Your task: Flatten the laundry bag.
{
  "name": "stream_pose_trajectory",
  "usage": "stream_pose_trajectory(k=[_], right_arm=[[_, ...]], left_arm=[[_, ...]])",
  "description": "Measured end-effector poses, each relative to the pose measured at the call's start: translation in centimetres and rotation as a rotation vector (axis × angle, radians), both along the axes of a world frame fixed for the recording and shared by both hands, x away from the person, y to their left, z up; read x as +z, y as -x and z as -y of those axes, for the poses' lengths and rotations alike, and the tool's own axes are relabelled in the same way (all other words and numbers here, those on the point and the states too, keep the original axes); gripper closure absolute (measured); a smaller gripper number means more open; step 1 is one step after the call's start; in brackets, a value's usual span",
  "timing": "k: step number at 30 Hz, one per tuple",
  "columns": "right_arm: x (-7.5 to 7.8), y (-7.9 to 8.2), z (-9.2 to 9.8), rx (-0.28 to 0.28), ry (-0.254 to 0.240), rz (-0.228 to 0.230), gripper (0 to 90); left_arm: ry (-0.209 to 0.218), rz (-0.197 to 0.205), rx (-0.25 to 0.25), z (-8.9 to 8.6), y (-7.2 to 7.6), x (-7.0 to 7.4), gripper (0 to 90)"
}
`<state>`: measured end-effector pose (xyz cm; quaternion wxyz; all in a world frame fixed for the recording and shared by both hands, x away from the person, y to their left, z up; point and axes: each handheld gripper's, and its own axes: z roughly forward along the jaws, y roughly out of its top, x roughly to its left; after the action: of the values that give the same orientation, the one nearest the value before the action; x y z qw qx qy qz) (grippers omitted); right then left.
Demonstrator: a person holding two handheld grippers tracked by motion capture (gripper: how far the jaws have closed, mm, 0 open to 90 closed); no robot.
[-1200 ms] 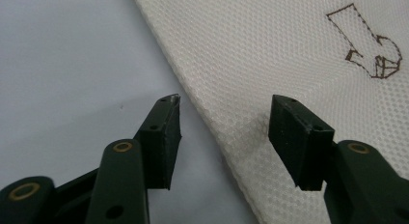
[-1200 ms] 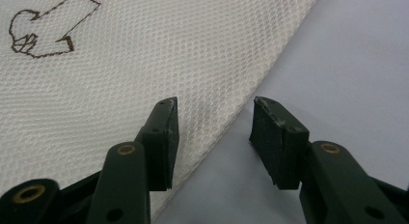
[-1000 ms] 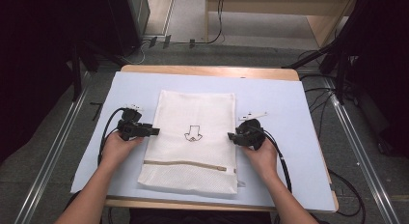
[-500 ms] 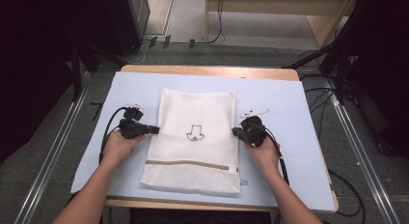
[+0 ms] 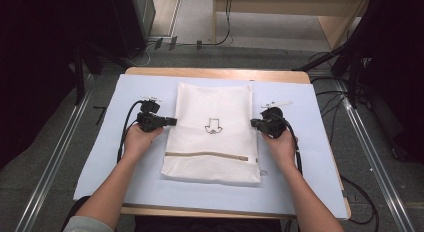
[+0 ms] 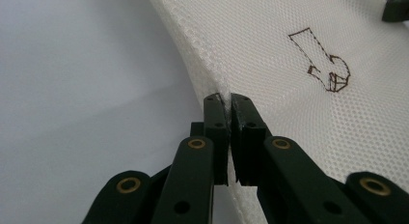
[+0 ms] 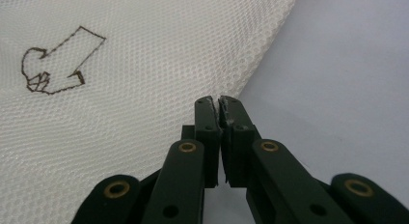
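A wooden table (image 5: 215, 73) stands on a grey floor with metal rails running along both sides and dark equipment and cables behind it; a pale blue sheet (image 5: 320, 157) covers most of the tabletop. In the middle of that sheet lies a white mesh laundry bag (image 5: 212, 134), flat, with its long sides running away from the person. A small dark outline drawing (image 5: 213, 127) sits near its centre, and a tan zipper (image 5: 206, 155) crosses it toward the near end.

The left hand-held gripper (image 5: 170, 121) is at the bag's left edge, about halfway along it, held in the person's left hand (image 5: 137, 141), with a black cable looping off to the side. In the left gripper view the two black jaws are pressed together on the mesh edge (image 6: 212, 86), which lifts slightly into the pinch while the blue sheet shows beside it.

The right hand-held gripper (image 5: 254, 123) is at the opposite edge, level with the left one, held in the right hand (image 5: 281, 144). In the right gripper view its jaws are likewise clamped together, with a thin strip of the bag's edge (image 7: 251, 77) caught between the pads at the border between the mesh and the blue sheet.

Both forearms reach in from the near side of the table, one on either side of the bag.
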<state>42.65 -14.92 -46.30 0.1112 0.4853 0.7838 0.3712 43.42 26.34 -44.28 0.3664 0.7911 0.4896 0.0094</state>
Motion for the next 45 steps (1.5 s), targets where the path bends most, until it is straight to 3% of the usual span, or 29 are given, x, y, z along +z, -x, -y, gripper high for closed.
stream_pose_trajectory(k=[9,14,17,21,28,31,35,40,45], right_arm=[[-0.1,-0.4,-0.3,0.000,0.017,0.019,82.6],[0.2,-0.3,0.2,-0.013,0.004,0.011,74.0],[0.4,-0.2,0.5,-0.021,0.003,0.009,67.5],[0.7,0.1,0.7,-0.018,0.007,0.005,66.4],[1.1,0.6,0.5,-0.001,-0.004,0.002,65.1],[1.5,1.0,0.6,0.012,-0.009,0.006,64.4],[2.2,1.9,0.9,0.021,-0.028,0.013,63.2],[2.6,3.3,1.0,0.039,-0.043,-0.003,62.2],[3.1,4.4,1.3,0.052,-0.058,0.010,62.2]], left_arm=[[-0.047,0.002,-0.018,-0.1,0.0,-0.3,83.5],[-0.042,0.004,-0.020,-0.3,0.1,0.0,75.3],[-0.050,0.009,-0.023,-0.3,0.3,0.3,65.3],[-0.064,0.026,-0.026,-0.4,0.4,0.6,56.3],[-0.058,0.058,-0.025,-0.7,0.8,1.5,50.5],[-0.047,0.070,-0.031,-0.9,1.1,2.1,47.1],[-0.054,0.113,-0.046,-0.7,1.9,3.0,47.4],[-0.054,0.109,-0.066,-0.5,2.2,3.2,45.8],[-0.024,0.095,-0.086,-0.2,2.5,3.4,42.1]])
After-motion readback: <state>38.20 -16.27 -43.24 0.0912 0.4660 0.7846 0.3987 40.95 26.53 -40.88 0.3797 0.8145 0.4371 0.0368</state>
